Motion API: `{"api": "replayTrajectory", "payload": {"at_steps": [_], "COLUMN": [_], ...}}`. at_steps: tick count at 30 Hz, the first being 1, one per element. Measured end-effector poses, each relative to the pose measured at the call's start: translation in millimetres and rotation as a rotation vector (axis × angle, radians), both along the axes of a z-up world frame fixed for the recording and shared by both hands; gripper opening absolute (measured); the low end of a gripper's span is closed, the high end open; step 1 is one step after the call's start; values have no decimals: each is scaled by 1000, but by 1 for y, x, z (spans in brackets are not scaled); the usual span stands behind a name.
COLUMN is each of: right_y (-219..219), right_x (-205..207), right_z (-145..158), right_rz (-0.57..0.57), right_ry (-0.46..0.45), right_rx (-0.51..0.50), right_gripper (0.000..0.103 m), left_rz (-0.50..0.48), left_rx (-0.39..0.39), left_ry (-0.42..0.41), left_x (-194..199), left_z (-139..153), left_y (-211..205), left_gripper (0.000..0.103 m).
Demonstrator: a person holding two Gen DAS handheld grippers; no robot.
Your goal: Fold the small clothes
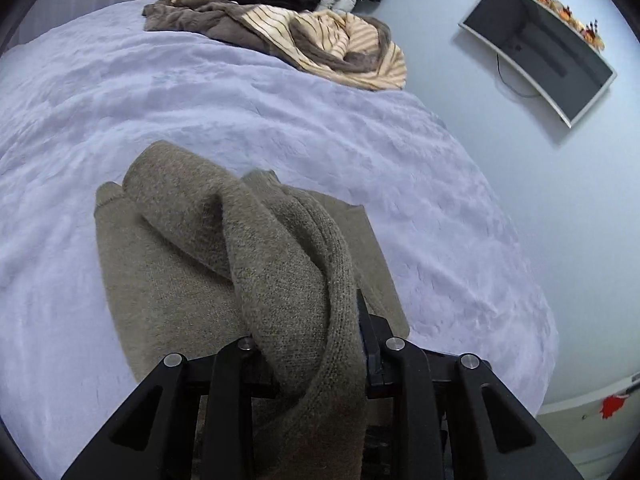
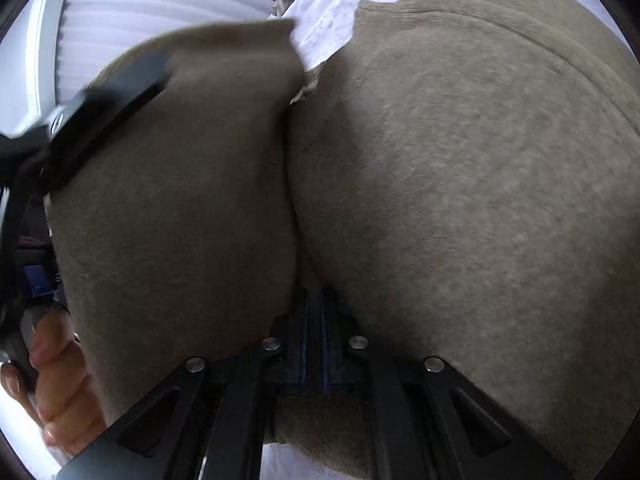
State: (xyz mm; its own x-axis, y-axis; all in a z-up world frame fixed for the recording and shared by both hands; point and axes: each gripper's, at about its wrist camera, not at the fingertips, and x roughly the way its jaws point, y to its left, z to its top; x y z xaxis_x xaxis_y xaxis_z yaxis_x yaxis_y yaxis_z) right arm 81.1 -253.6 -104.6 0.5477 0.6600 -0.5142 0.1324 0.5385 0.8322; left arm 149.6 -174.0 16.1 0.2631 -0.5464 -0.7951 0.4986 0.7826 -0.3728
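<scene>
Fold in progress. The left gripper (image 1: 320, 336) is clenched on a bunched edge of the brown knit sweater (image 1: 192, 264), lifted above the part lying flat on the bed (image 1: 120, 92). The right gripper (image 2: 318, 320) is clenched on another part of the sweater (image 2: 460, 184).

Next move, as judged: carry the lifted part across and lay it flat.

Long axis cannot be told while the sweater is bunched.
</scene>
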Motion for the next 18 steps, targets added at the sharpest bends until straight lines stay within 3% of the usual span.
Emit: {"api": "replayTrajectory", "payload": {"at_steps": [3, 4, 5, 7, 10, 13, 15, 18], "right_y": [-8, -9, -10, -13, -24, -37, -49, -69], "right_x": [-3, -4, -4, -3, -1, -3, -8, -17], "right_z": [-7, -7, -7, -7, -6, -3, 0, 3], "right_rz": [-36, -37, -38, -54, -101, -146, -175, -227], "right_ry": [-6, -13, -18, -29, -35, -29, -33, -47], "right_rx": [88, 107, 121, 160, 216, 234, 241, 277], "right_gripper": [2, 2, 2, 3, 6, 7, 7, 7], "left_rz": [12, 16, 27, 61, 55, 148, 227, 331], "left_rx": [47, 25, -8, -60, -80, -39, -8, 44], "left_ry": [-33, -38, -50, -122, -223, -285, -283, -193], "left_x": [-9, -11, -15, -23, -35, -38, -35, -24], "left_z": [1, 5, 12, 30, 56, 63, 55, 28], "left_y": [-9, -5, 1, 15, 31, 58, 79, 110], "left_gripper": [33, 46, 69, 89, 89, 89, 89, 89]}}
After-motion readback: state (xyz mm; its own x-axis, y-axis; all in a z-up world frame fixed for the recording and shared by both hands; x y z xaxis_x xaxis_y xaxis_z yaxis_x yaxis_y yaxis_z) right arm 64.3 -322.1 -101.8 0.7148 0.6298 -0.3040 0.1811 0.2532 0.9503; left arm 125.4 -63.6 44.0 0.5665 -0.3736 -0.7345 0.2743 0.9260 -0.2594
